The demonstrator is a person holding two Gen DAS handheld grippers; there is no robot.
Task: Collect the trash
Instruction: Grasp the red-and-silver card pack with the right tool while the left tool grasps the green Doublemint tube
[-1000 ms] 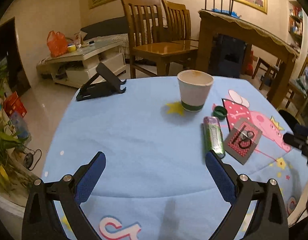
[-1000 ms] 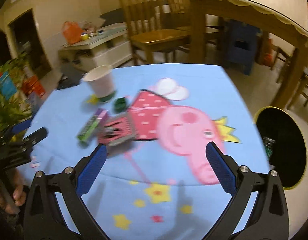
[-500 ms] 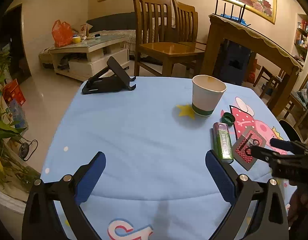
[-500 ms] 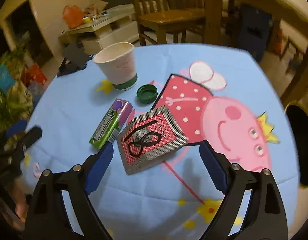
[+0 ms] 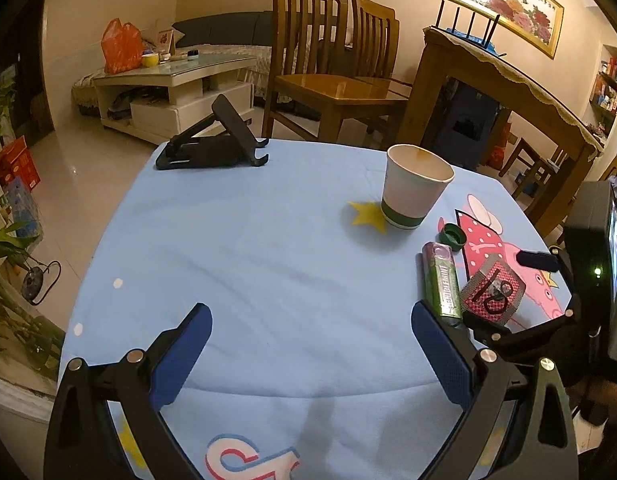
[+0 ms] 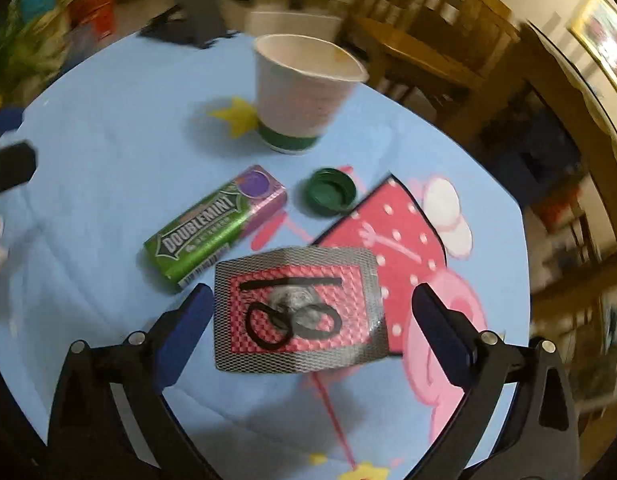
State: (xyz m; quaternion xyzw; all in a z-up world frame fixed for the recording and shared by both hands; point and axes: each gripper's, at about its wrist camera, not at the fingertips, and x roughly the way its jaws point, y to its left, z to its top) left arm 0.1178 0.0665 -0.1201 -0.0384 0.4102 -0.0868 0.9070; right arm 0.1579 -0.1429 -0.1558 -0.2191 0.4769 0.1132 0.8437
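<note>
Right gripper has moved in, jaws opening around the foil packet beside the DOUBLEMINT pack.

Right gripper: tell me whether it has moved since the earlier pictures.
Yes. The right gripper has swung left across the tablecloth, away from the pig print, and now straddles the red foil packet, jaws opening, not touching it.

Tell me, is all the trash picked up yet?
Not yet. Nothing looks collected: the paper cup, green bottle cap, gum pack and red-and-silver packet all lie on the blue tablecloth. In hand: nothing, though the right tool is opening with the packet between its fingers, untouched. The left tool is open over bare cloth. All four pieces remain.
</note>
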